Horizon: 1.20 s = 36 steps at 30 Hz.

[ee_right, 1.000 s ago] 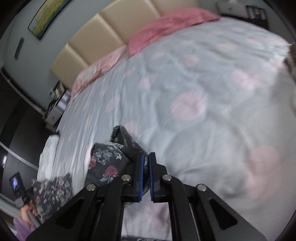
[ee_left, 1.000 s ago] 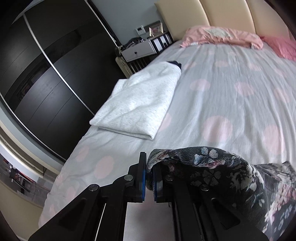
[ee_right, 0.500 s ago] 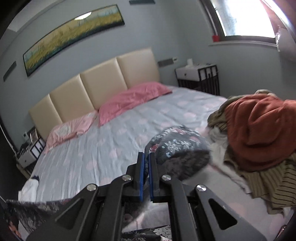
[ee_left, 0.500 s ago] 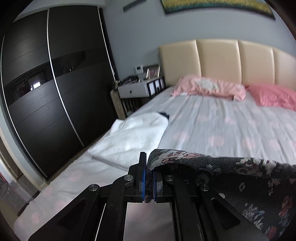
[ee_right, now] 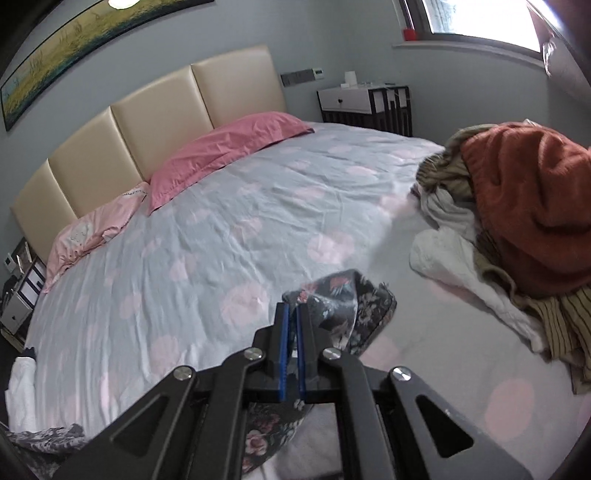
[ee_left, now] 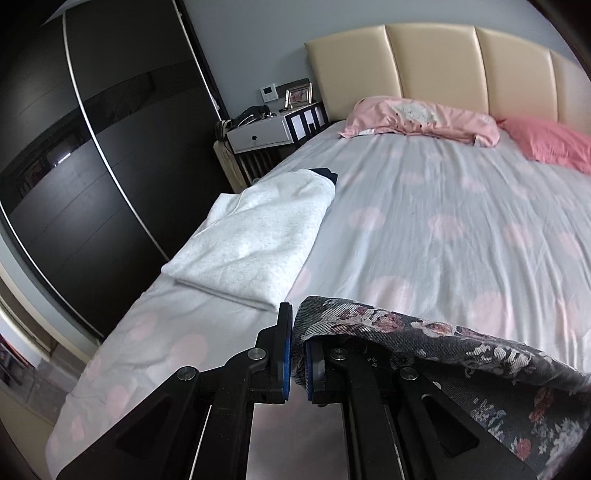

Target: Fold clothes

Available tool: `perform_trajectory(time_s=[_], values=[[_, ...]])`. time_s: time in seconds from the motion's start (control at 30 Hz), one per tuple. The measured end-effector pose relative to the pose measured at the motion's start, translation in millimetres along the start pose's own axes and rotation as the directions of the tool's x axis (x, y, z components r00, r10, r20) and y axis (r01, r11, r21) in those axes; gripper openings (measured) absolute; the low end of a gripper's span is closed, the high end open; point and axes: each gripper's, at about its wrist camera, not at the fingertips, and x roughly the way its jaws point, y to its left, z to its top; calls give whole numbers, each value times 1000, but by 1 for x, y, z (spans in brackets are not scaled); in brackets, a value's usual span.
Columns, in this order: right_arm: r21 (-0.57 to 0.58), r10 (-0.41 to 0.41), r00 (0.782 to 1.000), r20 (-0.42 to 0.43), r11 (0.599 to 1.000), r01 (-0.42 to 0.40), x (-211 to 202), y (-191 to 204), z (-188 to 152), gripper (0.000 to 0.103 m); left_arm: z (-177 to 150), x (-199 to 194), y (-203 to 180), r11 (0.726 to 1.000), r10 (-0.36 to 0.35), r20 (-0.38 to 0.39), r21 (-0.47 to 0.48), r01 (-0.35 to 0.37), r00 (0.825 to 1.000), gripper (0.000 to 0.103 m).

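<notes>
Above the bed (ee_left: 461, 229), both grippers' jaws pinch the floral garment (ee_left: 424, 332) (ee_right: 343, 302), held level.

Both cameras ride low behind their own fingers, close above the foot end of the bed (ee_left: 461, 221), looking up its length toward the beige headboard (ee_left: 436, 66). The left wrist view sits near the bed's left edge and takes in the dark wardrobe (ee_left: 92, 166) and the folded white garment (ee_left: 255, 240) close by. The right wrist view angles across from the other side — window (ee_right: 476, 18) and heap of clothes (ee_right: 517, 221) at its right. Shared ground: the dotted sheet, headboard, pink pillows (ee_right: 229, 147) — and the floral cloth (ee_right: 343, 306) each camera sees at its fingertips.
</notes>
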Motion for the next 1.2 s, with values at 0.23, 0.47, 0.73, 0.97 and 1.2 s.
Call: perform_trajectory(time_s=[0.23,0.47,0.73,0.97,1.2], values=[[-140,51,999,-4,989,-51,54,31,4,4,14,2,-46,988,97,78,114,-106,992,6],[-60,178,968,-179,980,-191,74,25,-1,8,-3,34,-74,954,174,22,245,-174,985,6],[189,223,934,-281,966,-174,87,-52,24,24,-9,39,-71,953,158,12,258,-156,987,6],[191,150,961,-233,976,-106,80,-123,56,29,-6,43,-67,965,123,-3,234,-119,992,6],[228,242,903,-356,959,-167,113,-152,54,29,-3,47,-65,972,99,-20,217,-92,995,6]])
